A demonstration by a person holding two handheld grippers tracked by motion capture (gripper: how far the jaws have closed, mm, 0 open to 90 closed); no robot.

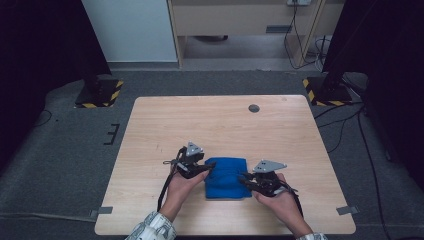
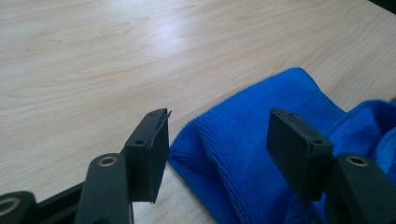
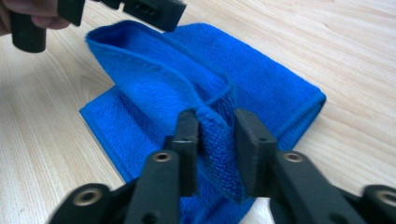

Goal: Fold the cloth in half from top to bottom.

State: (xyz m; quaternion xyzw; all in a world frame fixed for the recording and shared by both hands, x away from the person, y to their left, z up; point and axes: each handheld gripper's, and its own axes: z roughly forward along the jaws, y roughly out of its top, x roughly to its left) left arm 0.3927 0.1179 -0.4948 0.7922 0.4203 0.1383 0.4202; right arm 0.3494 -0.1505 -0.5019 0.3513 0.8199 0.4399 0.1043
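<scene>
Grey carpet runs around a pale wooden bench, with dark curtains at both sides and light cabinets behind it. Near the front edge of the bench lies a folded blue cloth, between a person's two hands. At its left, the left hand-held gripper reaches in over the cloth's left edge; in the left gripper view its jaws stand spread, one over bare wood just beside the cloth, the other over the blue fabric, and neither pad presses on anything. At its right, the right hand-held gripper meets the cloth's right edge. In the right gripper view a raised ridge of the cloth stands between its two jaws: the left pad lies against the fabric, while a narrow gap shows beside the right pad, so the pinch looks slack, not tight. The rest of the cloth lies flat on the bench beyond, one layer lifted into a loose fold. A round grommet sits near the far edge.
</scene>
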